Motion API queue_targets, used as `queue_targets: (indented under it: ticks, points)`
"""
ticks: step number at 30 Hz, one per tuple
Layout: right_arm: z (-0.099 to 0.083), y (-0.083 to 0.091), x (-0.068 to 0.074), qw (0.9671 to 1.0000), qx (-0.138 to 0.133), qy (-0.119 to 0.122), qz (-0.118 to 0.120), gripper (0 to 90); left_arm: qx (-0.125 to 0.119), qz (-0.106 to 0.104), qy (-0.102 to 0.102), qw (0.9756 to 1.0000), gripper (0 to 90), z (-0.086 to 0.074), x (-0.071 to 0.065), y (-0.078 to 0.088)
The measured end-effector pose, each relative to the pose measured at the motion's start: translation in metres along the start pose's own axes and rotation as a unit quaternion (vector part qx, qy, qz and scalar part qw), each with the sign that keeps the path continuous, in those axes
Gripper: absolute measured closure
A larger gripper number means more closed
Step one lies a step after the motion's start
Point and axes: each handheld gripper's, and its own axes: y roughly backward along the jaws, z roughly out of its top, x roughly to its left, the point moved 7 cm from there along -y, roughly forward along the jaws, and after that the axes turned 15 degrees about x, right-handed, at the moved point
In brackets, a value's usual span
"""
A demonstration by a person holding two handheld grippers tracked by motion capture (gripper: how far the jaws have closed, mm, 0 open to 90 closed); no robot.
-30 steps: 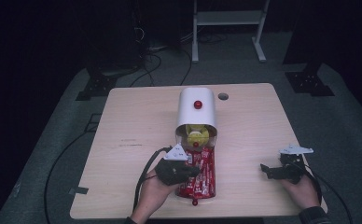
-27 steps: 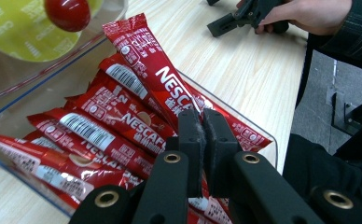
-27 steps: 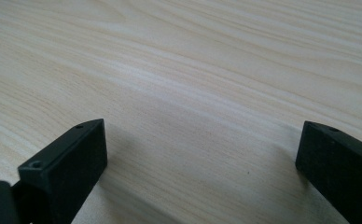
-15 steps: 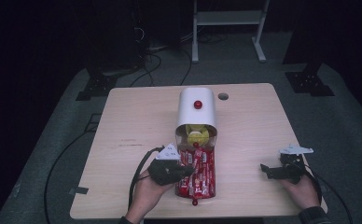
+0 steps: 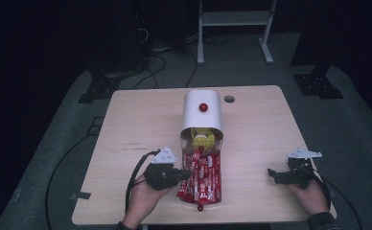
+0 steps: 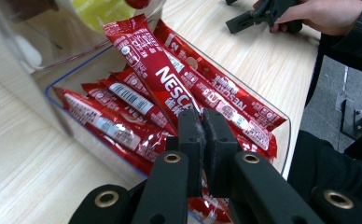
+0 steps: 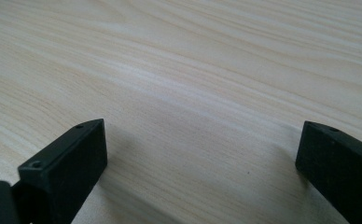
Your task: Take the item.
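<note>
The left tongs (image 6: 202,140) are pinched shut on one red Nescafé sachet (image 6: 158,70), gripping its near end so that the packet slants up and away toward eleven o'clock in the left gripper view. It is a long, narrow stick of glossy red foil with crimped ends; the brand name runs along it in white capitals, and small white print sits near its far tip. Its raised end stands above the other sachets.

Beneath it lies a heap of like sachets (image 6: 123,121), some turned to show a white barcode panel, others showing a picture of a cup and a large numeral. They fill a shallow clear tray (image 6: 281,121) with thin transparent walls. In the high view this tray (image 5: 220,191) sits a little toward six o'clock from the middle of the surface (image 5: 141,120), its red load running lengthwise toward the person.

At the tray's twelve o'clock end a white, round-topped dispenser (image 5: 202,117) stands touching it, with a small red knob (image 5: 203,107) on its front and a clear lower part in which something yellow (image 5: 204,139) shows. A second red knob (image 5: 200,208) sits at the tray's near end.

In the high view the left tongs (image 5: 186,175) reach the tray from its nine o'clock side, the hand (image 5: 143,201) behind them at the near edge.

The right tongs (image 5: 272,173) rest well apart at four o'clock on the surface, held by the other hand (image 5: 311,194). In the right gripper view their jaws stand wide with bare wood (image 7: 193,93) between them.
</note>
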Motion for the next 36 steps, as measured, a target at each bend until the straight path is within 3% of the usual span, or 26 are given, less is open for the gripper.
queue_targets:
  ticks: [24, 36]
  points:
    - [0.000, 0.000, 0.000, 1.0000, 0.000, 0.000, 0.000, 1.3, -0.007, 0.027, 0.030, 0.9991, 87.2, -0.019, 0.024, 0.024]
    - [0.000, 0.000, 0.000, 1.0000, 0.000, 0.001, 0.000, 1.4, -0.007, 0.056, 0.054, 0.9970, 87.1, -0.032, 0.048, 0.035]
